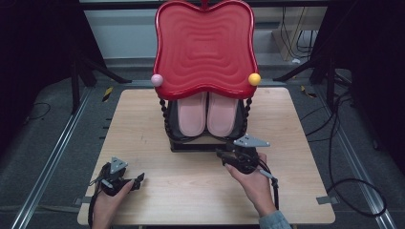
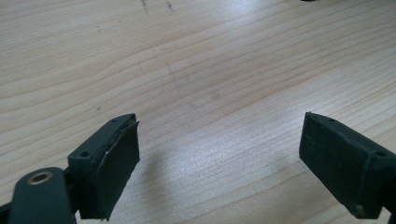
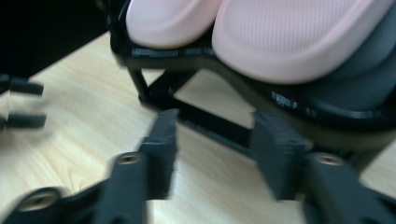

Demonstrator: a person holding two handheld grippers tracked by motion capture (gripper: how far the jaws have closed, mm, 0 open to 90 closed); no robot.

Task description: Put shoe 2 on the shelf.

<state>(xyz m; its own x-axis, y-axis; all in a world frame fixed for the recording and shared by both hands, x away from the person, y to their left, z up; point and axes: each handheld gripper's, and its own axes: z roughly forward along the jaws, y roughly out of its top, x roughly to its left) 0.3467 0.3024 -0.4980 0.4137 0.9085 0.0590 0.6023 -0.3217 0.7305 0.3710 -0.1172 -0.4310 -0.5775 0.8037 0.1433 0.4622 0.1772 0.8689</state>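
A small rack with a red wavy top shelf (image 1: 204,47) stands at the back middle of the wooden table (image 1: 296,143). Two pink slippers (image 1: 192,114) (image 3: 299,42) lie side by side, soles up, on its black lower shelf (image 1: 186,139) (image 3: 327,105). My right gripper (image 1: 220,155) (image 3: 215,144) sits just in front of that shelf's right front corner, open, with nothing between its pads. At the table's front left my left gripper (image 1: 139,179) (image 2: 219,149) rests low over bare wood, jaws wide open and empty.
A pink knob (image 1: 156,80) and a yellow knob (image 1: 254,79) mark the red shelf's front corners. Black twisted posts (image 1: 165,114) carry it. Dark stands and cables (image 1: 334,157) lie on the floor around the table. The left gripper (image 3: 21,102) appears blurred at the right gripper view's left edge.
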